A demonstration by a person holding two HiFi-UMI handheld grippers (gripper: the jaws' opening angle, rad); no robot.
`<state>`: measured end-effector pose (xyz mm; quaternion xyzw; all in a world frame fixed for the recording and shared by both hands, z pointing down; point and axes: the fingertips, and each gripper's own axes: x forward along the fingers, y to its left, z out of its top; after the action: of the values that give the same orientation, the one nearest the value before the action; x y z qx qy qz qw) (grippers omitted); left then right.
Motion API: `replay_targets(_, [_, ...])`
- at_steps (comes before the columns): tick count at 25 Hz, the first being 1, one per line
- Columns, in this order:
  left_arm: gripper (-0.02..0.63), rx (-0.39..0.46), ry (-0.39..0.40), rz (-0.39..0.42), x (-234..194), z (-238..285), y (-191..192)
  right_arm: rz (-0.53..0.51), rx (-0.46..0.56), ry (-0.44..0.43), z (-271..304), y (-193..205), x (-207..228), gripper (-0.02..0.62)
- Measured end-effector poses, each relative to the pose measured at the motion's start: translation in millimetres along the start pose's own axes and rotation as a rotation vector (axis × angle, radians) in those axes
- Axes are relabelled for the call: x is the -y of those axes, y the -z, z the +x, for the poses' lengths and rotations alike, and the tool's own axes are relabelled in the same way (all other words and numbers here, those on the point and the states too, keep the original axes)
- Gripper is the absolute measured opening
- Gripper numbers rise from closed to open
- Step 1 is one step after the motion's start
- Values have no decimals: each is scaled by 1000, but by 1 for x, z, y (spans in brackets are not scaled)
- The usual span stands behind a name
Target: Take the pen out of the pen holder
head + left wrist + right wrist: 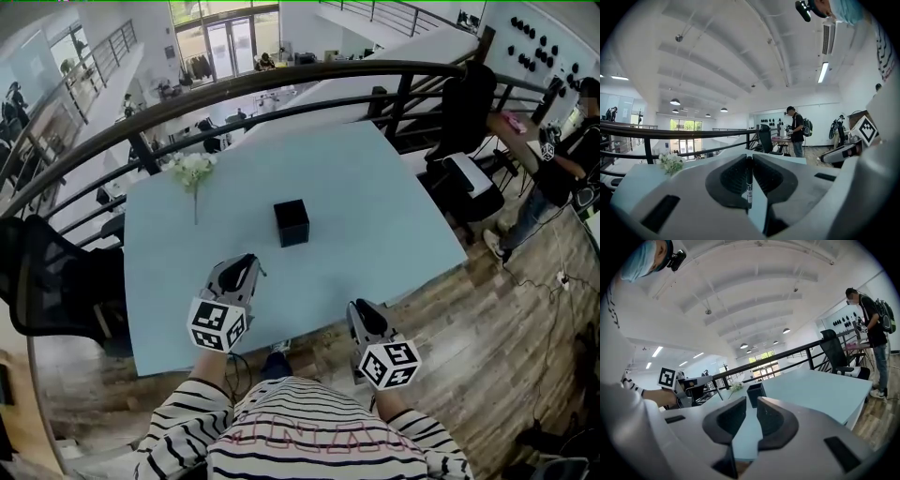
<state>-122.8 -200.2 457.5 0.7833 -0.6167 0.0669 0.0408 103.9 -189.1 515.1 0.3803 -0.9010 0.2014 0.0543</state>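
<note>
The black square pen holder point(292, 222) stands near the middle of the pale blue table point(375, 206); no pen shows above its rim. It also shows ahead in the right gripper view, pen holder point(756, 394). My left gripper point(246, 264) hovers over the table's near side, left of and nearer than the holder. Its jaws are shut on a thin black pen point(749, 183) that stands upright between them. My right gripper point(362, 311) hangs at the table's near edge, right of the holder. Its jaws point(751, 404) stand apart with nothing between them.
A sprig of white flowers point(192, 172) lies at the table's far left. A dark railing point(281, 84) curves behind the table. A black chair point(42, 281) stands at the left, an office chair point(464, 103) at the far right. A person point(567, 150) stands at the right.
</note>
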Motion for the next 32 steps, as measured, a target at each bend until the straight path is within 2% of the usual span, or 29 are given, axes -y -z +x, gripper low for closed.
replay_targets(18, [55,-27,-54,-93,35,-50,45,-34,-81,-25,-17,32,-10,37])
replay_targets(32, [55,-35,-111,-125,35,-74,61,-81,-114,-41,-10,46,-19,28])
